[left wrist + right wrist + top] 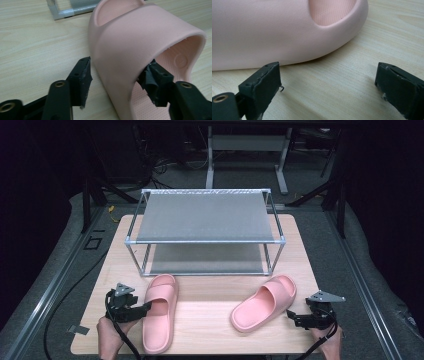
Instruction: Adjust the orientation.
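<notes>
Left gripper [143, 309], lower left of the high view: I had its jaws straddling the strap wall of the left slipper [160, 312]. In the left gripper view one jaw sat outside the strap, the other tucked inside under the arch. The outer pad [85, 75] looked a hair off the foam, the inner one hard against it, so I judged the bite closing but not fully seated. I went for the strap because it is the one thin wall a jaw can pinch; the sole is too broad.

That slipper lay lengthwise at lower left of the frame, toe towards the rack [205, 215], sole flat on the table [210, 315].

Right gripper [295, 318], lower right: jaws spread wide, nothing between them. In the right gripper view the right slipper [274, 30] filled the upper left and bare wood lay between the pads. I held it just beside that slipper's near edge, waiting. The right slipper [264, 302] lay at an angle, toe up and right.

Rack stood at the upper middle, two grey shelves, both bare, open side facing the slippers. My guess: the shoes were set there for a short lift onto a shelf.

Writing: a round embossed mark [180, 60] on the left slipper's footbed, too soft to read. No other labels legible.
</notes>
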`<state>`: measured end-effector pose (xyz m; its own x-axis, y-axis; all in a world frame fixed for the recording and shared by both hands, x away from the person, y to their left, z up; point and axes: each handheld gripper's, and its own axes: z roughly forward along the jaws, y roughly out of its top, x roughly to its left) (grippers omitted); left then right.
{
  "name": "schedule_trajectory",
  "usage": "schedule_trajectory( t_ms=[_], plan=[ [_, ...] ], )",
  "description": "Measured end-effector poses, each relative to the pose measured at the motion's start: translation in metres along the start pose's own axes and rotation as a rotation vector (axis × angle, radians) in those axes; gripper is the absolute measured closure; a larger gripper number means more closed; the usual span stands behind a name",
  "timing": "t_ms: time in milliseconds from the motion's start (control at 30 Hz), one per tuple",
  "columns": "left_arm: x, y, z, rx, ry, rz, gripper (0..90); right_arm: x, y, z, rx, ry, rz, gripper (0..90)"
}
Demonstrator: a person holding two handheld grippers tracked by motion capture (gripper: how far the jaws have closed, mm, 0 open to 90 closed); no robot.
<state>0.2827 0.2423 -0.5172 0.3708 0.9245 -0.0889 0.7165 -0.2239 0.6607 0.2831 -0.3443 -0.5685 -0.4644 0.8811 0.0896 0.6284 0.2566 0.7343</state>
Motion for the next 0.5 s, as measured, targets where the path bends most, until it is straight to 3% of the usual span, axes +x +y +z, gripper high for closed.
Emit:
schedule_trajectory(
  t_ms=[167, 300, 500],
  plan=[
    [0.004, 0.002, 0.005, 0.019, -0.04, 0.012, 55.5, 0.0, 0.0, 0.0, 0.0, -0.002, 0.001, 6.0],
    [0.008, 0.004, 0.01, 0.038, -0.063, -0.001, 63.8, 0.0, 0.0, 0.0, 0.001, -0.006, -0.001, 5.9],
    [0.01, 0.006, 0.014, 0.062, -0.034, 0.016, 69.8, 0.0, 0.0, 0.0, 0.0, -0.001, -0.004, 6.1]
  ],
)
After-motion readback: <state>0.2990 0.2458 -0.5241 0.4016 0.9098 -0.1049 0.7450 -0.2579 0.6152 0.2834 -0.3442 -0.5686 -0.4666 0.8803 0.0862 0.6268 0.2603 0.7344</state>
